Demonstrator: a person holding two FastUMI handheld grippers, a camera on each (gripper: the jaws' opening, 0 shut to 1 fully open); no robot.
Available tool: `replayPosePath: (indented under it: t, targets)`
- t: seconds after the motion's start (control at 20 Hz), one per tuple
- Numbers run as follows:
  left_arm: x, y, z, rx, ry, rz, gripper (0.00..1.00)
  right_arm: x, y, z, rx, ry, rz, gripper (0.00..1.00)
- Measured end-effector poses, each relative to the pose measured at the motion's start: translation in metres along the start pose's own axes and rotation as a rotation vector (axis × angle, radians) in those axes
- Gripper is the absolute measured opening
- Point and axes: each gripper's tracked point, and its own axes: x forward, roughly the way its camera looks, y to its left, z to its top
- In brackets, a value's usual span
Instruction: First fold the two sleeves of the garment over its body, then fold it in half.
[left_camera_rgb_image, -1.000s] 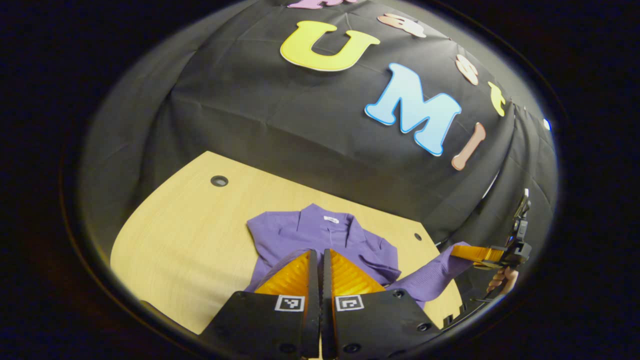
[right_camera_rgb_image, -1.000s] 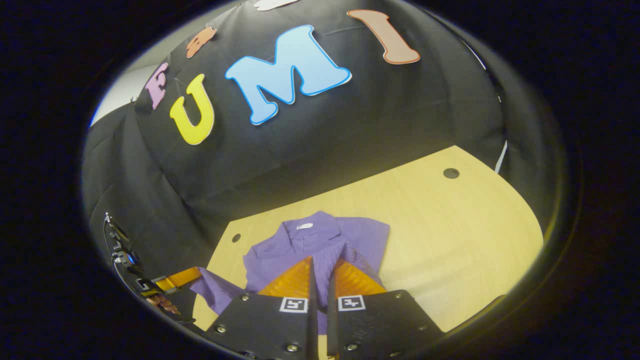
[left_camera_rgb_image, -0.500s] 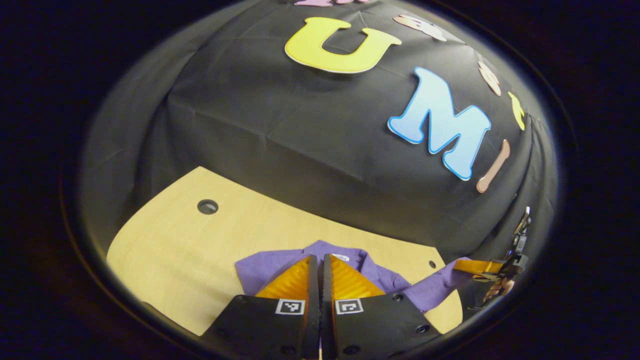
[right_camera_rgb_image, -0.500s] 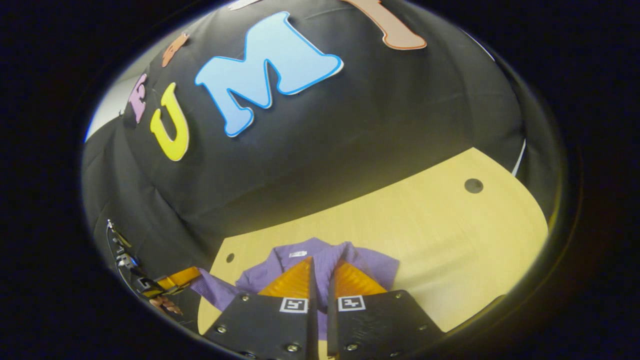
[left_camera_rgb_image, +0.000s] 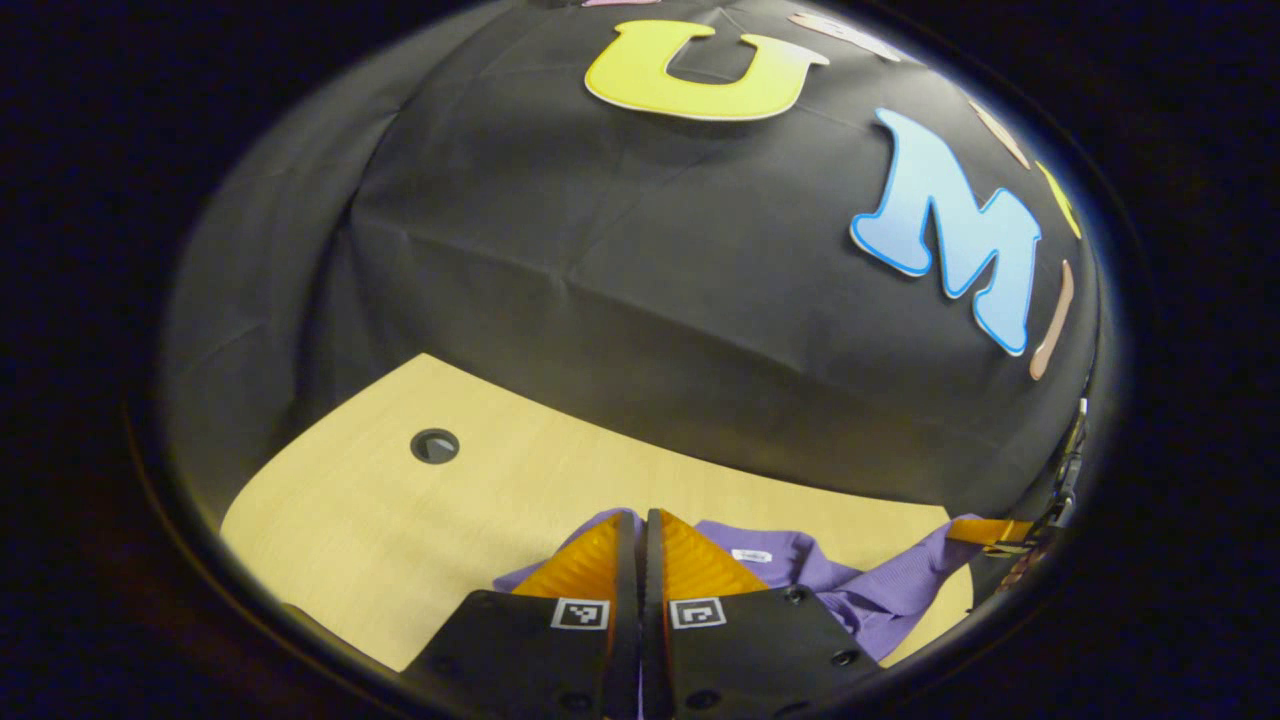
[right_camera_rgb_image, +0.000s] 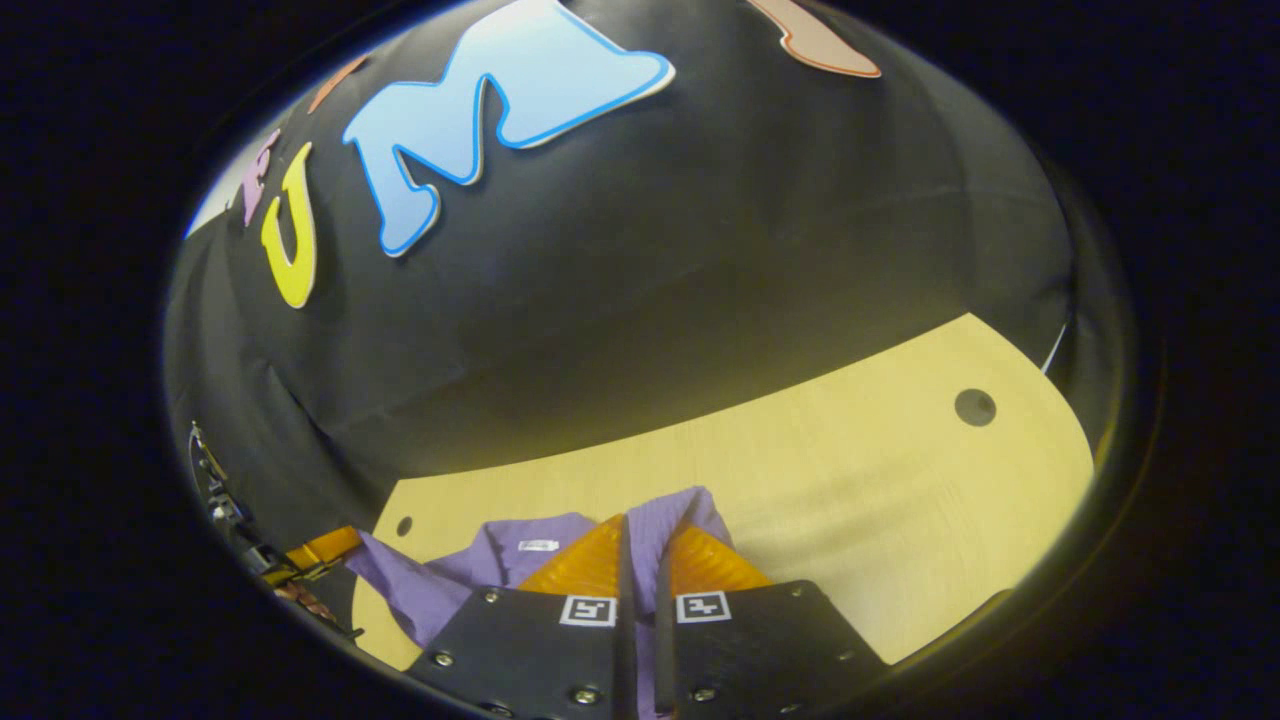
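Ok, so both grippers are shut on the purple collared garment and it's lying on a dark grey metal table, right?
Not quite. The table is light wood with round holes in it, not dark grey metal; the right gripper view shows it plainly. The rest holds: the left gripper and the right gripper each stand shut on the purple collared garment, which rests on that table.

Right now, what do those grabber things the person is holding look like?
Each hand-held gripper has a flat black body with small screws and two little black-and-white square markers, one at the base of each finger. The left hand-held gripper and the right hand-held gripper both end in two wedge-shaped fingers with ribbed faces. Seen from farther off, the gripper has a black frame of small parts behind its fingers.
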Motion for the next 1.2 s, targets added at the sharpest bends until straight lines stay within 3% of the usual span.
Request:
replayPosePath:
  t: [0.25, 0.4, 0.6, 0.65, 0.75, 0.85, 0.9, 0.95, 1.1, 1.2]
  targets:
    - [0.024, 0.008, 0.005, 0.096, -0.054, 0.046, 0.05, 0.029, -0.007, -0.011, -0.098, 0.008, -0.048, 0.07]
    - [0.034, 0.004, -0.019, 0.100, 0.008, 0.051, 0.06, 0.040, -0.009, -0.018, -0.161, 0.020, -0.073, 0.07]
    - [0.038, -0.006, -0.021, 0.099, 0.001, 0.050, 0.07, 0.040, -0.014, -0.022, -0.279, 0.031, -0.112, 0.12]
    - [0.036, -0.010, -0.020, 0.113, -0.002, 0.049, 0.04, 0.039, -0.014, -0.023, -0.304, 0.031, -0.114, 0.22]
    - [0.032, -0.018, -0.020, 0.144, 0.003, 0.045, 0.07, 0.033, -0.011, -0.024, -0.332, 0.036, -0.120, 0.30]
    - [0.025, -0.028, -0.018, 0.169, 0.013, 0.027, 0.16, 0.026, -0.013, -0.017, -0.363, 0.017, -0.151, 0.48]
    - [0.021, -0.033, -0.015, 0.181, 0.010, 0.019, 0.16, 0.020, -0.011, -0.010, -0.381, -0.006, -0.162, 0.62]
    - [0.018, -0.039, -0.012, 0.187, 0.003, 0.002, 0.24, 0.014, -0.008, -0.003, -0.393, -0.028, -0.173, 0.75]
    - [-0.002, -0.052, -0.003, 0.191, -0.021, -0.030, 0.46, -0.015, 0.007, 0.014, -0.387, -0.094, -0.178, 0.77]
    - [-0.020, -0.062, 0.007, 0.197, -0.049, -0.051, 0.73, -0.043, 0.017, 0.025, -0.394, -0.149, -0.189, 0.77]
